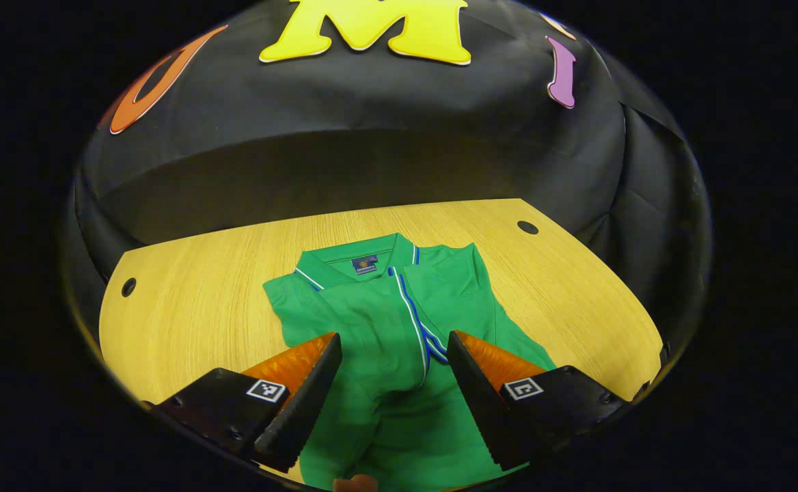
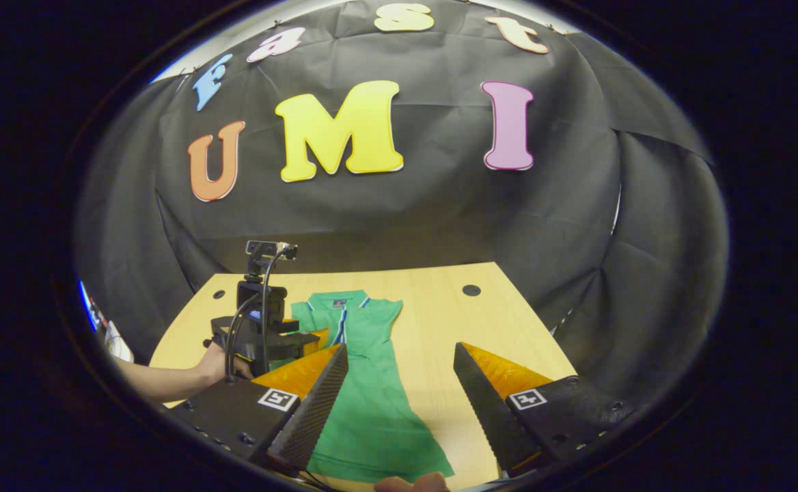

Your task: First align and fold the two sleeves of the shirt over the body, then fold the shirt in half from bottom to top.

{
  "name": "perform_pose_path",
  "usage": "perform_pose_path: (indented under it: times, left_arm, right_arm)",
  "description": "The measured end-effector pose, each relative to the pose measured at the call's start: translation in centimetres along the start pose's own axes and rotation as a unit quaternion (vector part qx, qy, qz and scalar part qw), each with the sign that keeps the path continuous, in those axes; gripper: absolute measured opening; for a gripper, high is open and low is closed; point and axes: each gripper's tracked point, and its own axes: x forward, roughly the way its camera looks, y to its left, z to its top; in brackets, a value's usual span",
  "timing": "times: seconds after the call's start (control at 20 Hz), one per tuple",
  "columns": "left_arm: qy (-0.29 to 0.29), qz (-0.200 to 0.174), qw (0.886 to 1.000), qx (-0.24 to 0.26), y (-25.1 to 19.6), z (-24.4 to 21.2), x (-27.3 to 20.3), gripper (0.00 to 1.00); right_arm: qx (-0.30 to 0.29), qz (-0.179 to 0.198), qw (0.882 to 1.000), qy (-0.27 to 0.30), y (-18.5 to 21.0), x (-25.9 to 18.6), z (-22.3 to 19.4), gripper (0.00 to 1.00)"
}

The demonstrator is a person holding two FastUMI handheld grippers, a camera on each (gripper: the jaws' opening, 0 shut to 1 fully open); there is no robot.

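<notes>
A green polo shirt (image 1: 378,321) with white and blue collar trim lies flat on the wooden table (image 1: 187,307), collar at the far end. Both sleeves lie folded inward over the body, so the shirt is a narrow strip. My left gripper (image 1: 393,342) hovers open over the shirt's middle, with cloth showing between its fingers but not pinched. In the right gripper view the shirt (image 2: 372,396) runs from its collar down to its hem near me. My right gripper (image 2: 400,348) is open above the shirt's right edge and the bare table. The left gripper (image 2: 266,338), held by a hand, sits at the shirt's left side.
The table (image 2: 501,328) has a round cable hole at each far corner (image 1: 527,227) (image 1: 128,287). Black cloth walls close in behind and to the right. A person's forearm (image 2: 167,379) reaches in from the left.
</notes>
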Motion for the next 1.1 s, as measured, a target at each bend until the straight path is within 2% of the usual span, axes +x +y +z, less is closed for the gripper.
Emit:
perform_pose_path:
  times: [0.35,0.45,0.6,0.7,0.9,1.1]
  left_arm:
    - [-0.046,0.079,0.994,-0.065,3.6,0.9,-5.9,1.0]
    - [-0.049,0.09,0.991,-0.082,4.0,0.5,-8.0,1.0]
    - [-0.036,0.094,0.989,-0.107,3.9,-1.5,-11.9,1.0]
    - [-0.022,0.101,0.989,-0.103,4.3,-3.3,-14.4,1.0]
    - [0.035,0.094,0.989,-0.106,4.4,-8.9,-17.7,0.99]
    - [0.123,0.073,0.982,-0.121,3.4,-16.1,-21.4,1.0]
  right_arm:
    - [-0.031,0.037,0.999,-0.022,0.2,0.1,0.4,0.96]
    - [-0.04,0.05,0.998,-0.01,-0.1,0.5,-0.3,0.96]
    - [-0.064,0.077,0.994,0.036,-0.9,1.1,-3.3,0.96]
    - [-0.074,0.093,0.99,0.07,-1.6,1.2,-6.2,0.96]
    - [-0.112,0.115,0.971,0.177,-3.7,1.7,-14.9,0.97]
    - [-0.1,0.107,0.952,0.268,-5.6,0.0,-21.3,0.96]
